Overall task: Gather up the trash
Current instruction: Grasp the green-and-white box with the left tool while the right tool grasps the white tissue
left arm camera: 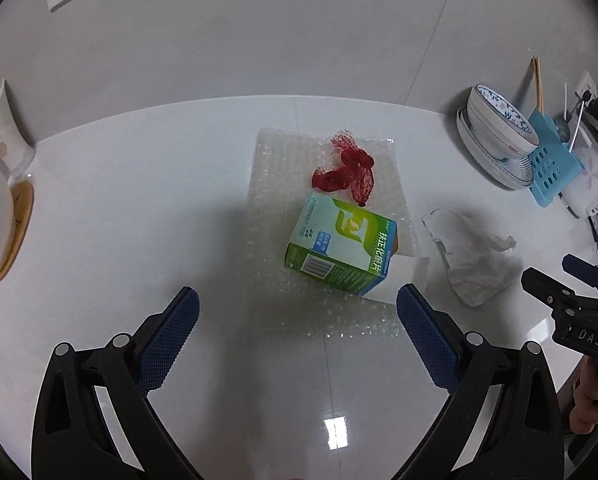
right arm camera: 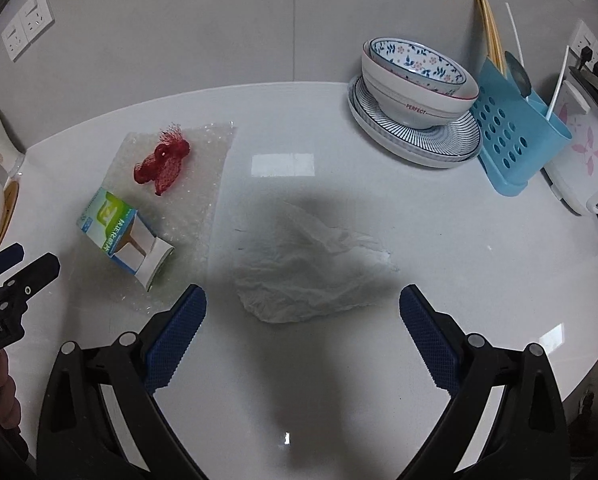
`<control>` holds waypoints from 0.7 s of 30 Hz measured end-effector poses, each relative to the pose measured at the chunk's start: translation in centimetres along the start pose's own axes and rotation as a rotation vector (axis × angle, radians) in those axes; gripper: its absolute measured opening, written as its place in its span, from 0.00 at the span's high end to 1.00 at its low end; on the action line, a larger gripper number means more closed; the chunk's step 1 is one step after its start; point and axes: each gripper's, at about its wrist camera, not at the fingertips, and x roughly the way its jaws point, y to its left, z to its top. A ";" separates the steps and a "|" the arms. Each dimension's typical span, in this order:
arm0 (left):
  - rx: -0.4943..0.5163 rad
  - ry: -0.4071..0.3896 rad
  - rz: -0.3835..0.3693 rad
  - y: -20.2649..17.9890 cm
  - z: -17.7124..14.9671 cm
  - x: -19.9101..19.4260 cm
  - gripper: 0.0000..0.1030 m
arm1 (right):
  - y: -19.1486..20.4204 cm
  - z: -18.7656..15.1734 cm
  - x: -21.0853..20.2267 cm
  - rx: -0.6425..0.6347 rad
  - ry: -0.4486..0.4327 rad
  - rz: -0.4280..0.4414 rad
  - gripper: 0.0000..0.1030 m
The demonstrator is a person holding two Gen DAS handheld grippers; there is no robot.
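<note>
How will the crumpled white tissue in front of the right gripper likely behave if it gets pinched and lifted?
The tissue looks thin and creased, so it will probably go floppy and drape. It seems very light and could shift before the open right gripper closes. Its loose edges suggest it may tear or bunch.

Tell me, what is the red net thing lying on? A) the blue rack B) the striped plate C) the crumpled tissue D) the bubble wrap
D: the red net rests on the clear bubble wrap just behind the green box, apart from the crumpled tissue.
</note>
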 end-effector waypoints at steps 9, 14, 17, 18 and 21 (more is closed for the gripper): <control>0.078 0.030 -0.036 -1.5 1.8 4.0 0.06 | -0.4 2.0 4.3 0.028 0.082 -0.002 0.09; 0.103 0.048 -0.051 -2.5 2.6 5.5 0.06 | -0.2 2.4 6.0 0.022 0.123 -0.006 0.09; 0.128 0.056 -0.048 -3.1 2.7 6.2 0.07 | -0.2 2.5 6.8 0.026 0.142 -0.003 0.09; 0.130 0.060 -0.046 -3.1 2.8 6.4 0.07 | -0.2 2.5 7.0 0.024 0.147 -0.007 0.09; 0.126 0.074 -0.042 -3.1 2.9 6.9 0.10 | -0.1 2.5 8.0 0.023 0.167 -0.010 0.09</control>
